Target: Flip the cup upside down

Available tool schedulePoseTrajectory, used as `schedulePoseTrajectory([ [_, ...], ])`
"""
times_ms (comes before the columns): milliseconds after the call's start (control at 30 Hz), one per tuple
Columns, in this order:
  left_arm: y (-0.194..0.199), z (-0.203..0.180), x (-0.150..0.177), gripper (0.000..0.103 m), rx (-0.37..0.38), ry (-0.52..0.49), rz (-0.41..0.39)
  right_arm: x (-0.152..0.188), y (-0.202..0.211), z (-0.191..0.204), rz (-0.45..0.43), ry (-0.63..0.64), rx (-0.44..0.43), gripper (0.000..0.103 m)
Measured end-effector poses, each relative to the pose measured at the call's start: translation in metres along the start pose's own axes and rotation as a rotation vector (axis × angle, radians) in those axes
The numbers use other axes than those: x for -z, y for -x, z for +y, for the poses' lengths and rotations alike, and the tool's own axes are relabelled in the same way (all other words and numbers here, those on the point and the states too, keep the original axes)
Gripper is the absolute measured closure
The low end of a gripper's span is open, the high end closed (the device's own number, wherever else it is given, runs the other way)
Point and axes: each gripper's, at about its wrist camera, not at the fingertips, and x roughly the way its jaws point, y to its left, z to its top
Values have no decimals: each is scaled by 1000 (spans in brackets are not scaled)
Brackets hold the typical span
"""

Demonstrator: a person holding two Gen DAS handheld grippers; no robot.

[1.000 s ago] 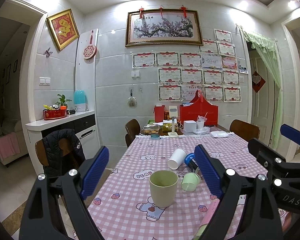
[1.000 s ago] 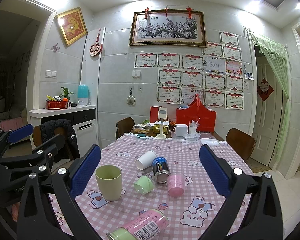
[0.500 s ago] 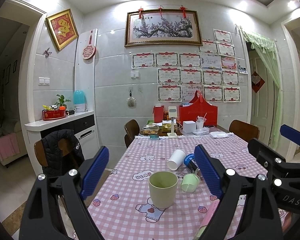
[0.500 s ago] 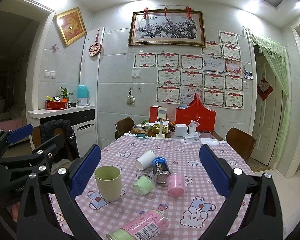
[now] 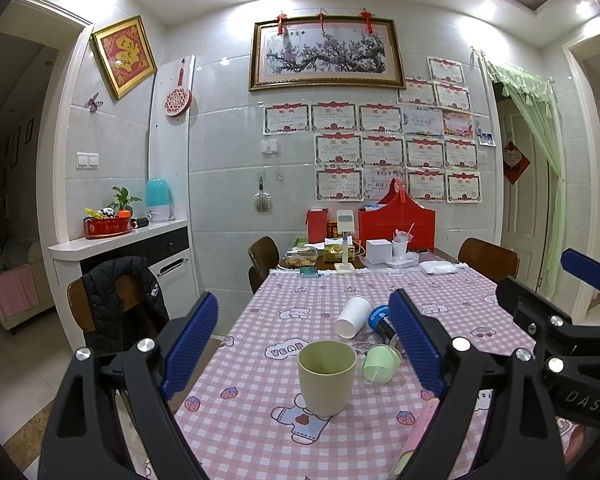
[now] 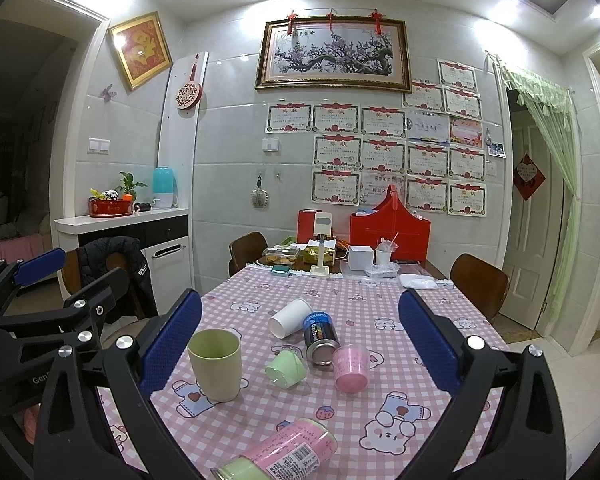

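A pale green cup [image 5: 326, 376] stands upright, mouth up, on the pink checked tablecloth [image 5: 260, 432]; it also shows in the right wrist view [image 6: 215, 364]. My left gripper [image 5: 304, 352] is open, its blue pads either side of the cup and short of it. My right gripper [image 6: 300, 344] is open and empty, held back from the table's objects, with the cup by its left pad.
Lying on the cloth are a white paper cup [image 6: 289, 317], a blue can [image 6: 319, 338], a small green cup [image 6: 286, 368], a pink cup [image 6: 351, 368] and a pink can [image 6: 284, 454]. Boxes and clutter stand at the far end. Chairs flank the table.
Almost nothing has moved. The left wrist view has drifted very slightly, and both grippers stay open.
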Motion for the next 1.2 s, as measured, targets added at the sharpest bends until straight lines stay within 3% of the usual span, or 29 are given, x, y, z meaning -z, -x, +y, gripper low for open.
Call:
schedulePoseTrajectory([
  [300, -3, -2, 0, 17, -30, -26, -16, 0, -2, 0, 2, -2, 0, 8],
  [833, -28, -6, 12, 17, -20, -27, 30, 8, -25, 1, 48, -9, 1, 8],
  [1067, -50, -4, 21, 17, -8, -22, 92, 17, -44, 3, 94, -9, -12, 8],
  [1200, -74, 3, 32, 17, 25, 5, 187, 24, -61, 5, 139, -3, -19, 8],
])
